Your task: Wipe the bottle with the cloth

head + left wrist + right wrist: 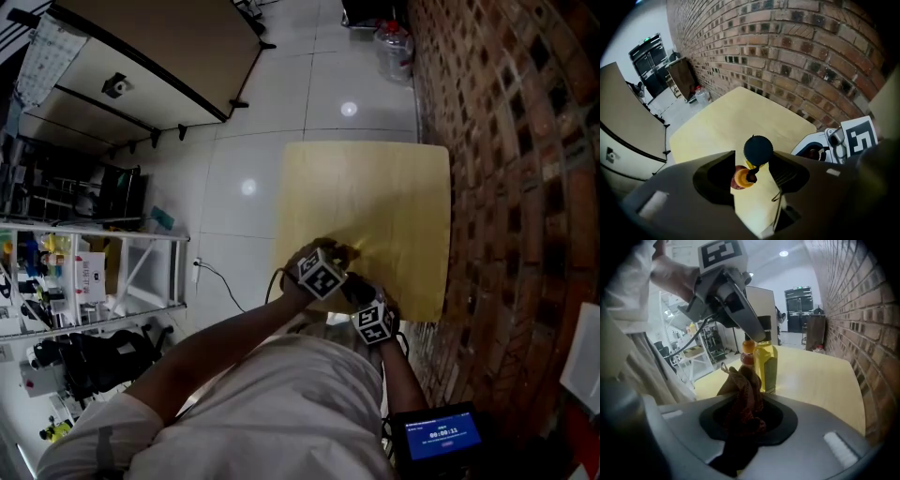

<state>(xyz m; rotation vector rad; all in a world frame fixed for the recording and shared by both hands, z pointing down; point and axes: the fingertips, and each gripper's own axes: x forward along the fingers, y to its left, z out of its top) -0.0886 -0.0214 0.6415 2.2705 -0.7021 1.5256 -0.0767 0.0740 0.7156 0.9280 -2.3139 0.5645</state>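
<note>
Left tongs (752,163): released, astride bottle (767,366) cap
Right tongs (743,417): clenched on cloth (740,390)
Bottle: upright, table's (384,187) 7 o'clock

bottle (768,366): yellow, dark cap, upright on table (820,376) | cloth (743,399): dark red, scrunched into a wad, near bottle

Small screen (442,438) at the lower edge of the head view: blue display with one row of white digits, timer-like, too small to read with certainty. Marker cubes (322,274): black-and-white square patterns only, no letters. Small green sign (801,287) in the far room: illegible.
</note>
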